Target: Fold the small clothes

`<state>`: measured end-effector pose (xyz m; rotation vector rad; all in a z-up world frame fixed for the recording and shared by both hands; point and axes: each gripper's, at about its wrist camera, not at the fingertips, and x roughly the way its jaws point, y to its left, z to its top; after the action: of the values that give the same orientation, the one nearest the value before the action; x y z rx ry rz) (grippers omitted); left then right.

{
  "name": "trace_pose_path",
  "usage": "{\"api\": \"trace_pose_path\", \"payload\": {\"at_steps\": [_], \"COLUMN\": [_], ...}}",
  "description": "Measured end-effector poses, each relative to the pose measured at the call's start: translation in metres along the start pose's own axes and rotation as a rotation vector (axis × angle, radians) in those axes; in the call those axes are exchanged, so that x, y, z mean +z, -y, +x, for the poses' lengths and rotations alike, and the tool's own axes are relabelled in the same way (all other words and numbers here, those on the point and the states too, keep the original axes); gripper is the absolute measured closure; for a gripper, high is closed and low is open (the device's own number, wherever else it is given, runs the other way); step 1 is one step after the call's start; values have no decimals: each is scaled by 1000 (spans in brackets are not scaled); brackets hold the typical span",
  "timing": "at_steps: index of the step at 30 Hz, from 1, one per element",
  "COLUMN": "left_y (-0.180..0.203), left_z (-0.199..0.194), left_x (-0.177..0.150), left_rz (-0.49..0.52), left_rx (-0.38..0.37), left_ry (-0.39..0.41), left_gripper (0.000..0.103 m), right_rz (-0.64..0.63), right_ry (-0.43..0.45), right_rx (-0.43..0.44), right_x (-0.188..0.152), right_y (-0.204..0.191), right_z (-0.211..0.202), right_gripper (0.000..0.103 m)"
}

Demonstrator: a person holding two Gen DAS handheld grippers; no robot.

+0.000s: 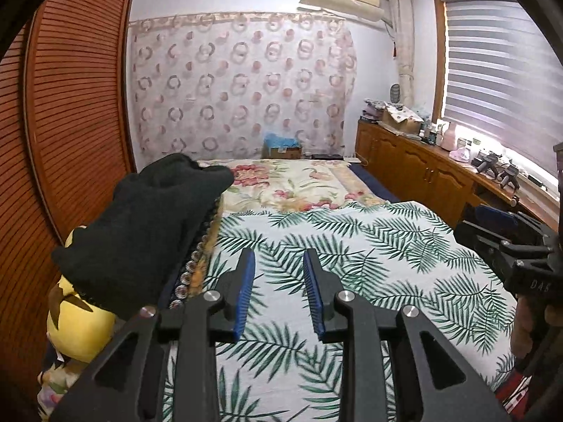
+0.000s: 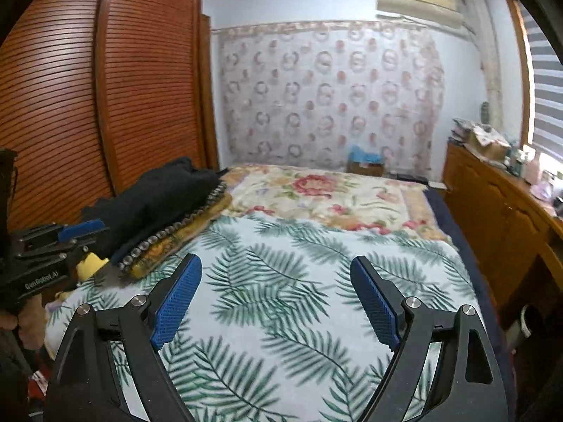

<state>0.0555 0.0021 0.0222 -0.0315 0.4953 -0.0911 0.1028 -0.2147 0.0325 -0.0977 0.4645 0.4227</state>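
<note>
A black garment (image 1: 140, 232) lies in a heap on the left edge of the bed, on top of a patterned cloth with a beaded trim (image 1: 197, 263). It also shows in the right wrist view (image 2: 155, 200). My left gripper (image 1: 279, 263) is open and empty, held above the palm-leaf bedspread (image 1: 352, 246) just right of the garment. My right gripper (image 2: 276, 270) is wide open and empty above the same bedspread (image 2: 281, 281). Each gripper shows at the edge of the other's view: the right gripper (image 1: 510, 242) and the left gripper (image 2: 52, 242).
A yellow plush toy (image 1: 77, 323) sits at the bed's left edge under the garment. A floral blanket (image 1: 299, 183) covers the far half of the bed. A slatted wooden wardrobe (image 1: 70, 105) stands on the left, a cluttered wooden cabinet (image 1: 440, 161) on the right under the window.
</note>
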Motion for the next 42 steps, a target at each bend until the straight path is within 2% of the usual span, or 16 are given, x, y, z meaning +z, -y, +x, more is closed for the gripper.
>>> {"api": "trace_pose_path", "payload": {"at_steps": [8, 15, 22, 42], "left_y": [15, 14, 8, 4], "left_z": [-14, -23, -27, -27], "left_x": [24, 39, 41, 39], "left_rz": [17, 17, 4, 4], "left_rx": [-15, -5, 9, 17], "left_ry": [48, 84, 99, 99], "left_gripper": [76, 75, 75, 74], "right_rz": [60, 81, 86, 86], "right_ry": [39, 85, 120, 114], "right_rx": [-63, -88, -116, -115], "right_x": [3, 11, 16, 15], "right_y": [21, 28, 32, 34], "right_z": [-23, -42, -54, -57], "right_gripper": [15, 15, 15, 15]}}
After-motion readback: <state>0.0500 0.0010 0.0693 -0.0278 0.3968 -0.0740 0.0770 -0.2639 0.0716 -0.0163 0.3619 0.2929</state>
